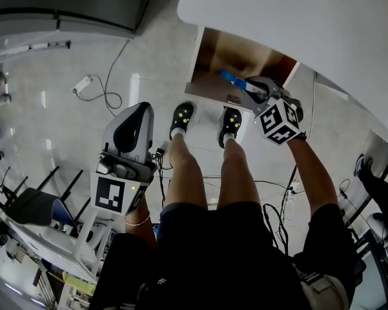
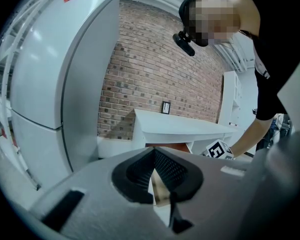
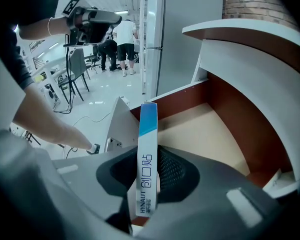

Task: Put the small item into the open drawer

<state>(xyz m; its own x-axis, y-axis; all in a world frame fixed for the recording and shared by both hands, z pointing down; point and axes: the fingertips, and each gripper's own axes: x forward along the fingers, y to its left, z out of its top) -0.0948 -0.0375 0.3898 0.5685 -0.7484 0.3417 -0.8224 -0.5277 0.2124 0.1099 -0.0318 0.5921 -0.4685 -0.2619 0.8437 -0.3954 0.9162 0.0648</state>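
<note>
Under the white desk [image 1: 297, 24] the drawer [image 1: 210, 57] stands pulled out, its wooden inside bare. My right gripper [image 1: 248, 90] is shut on a small flat white-and-blue box [image 1: 235, 81] and holds it over the drawer's front edge. In the right gripper view the box [image 3: 146, 154] stands on edge between the pads [image 3: 172, 171], its blue end pointing at the drawer floor [image 3: 199, 129]. My left gripper [image 1: 137, 112] hangs at my left side, well away from the drawer. Its jaws [image 2: 153, 156] meet with nothing between them.
My two shoes [image 1: 181, 118] stand just in front of the drawer. A cable and power strip [image 1: 84, 84] lie on the floor to the left. Chairs [image 1: 26, 205] are at the far left. A tall white cabinet [image 2: 50, 84] and a brick wall [image 2: 154, 74] lie beyond the desk.
</note>
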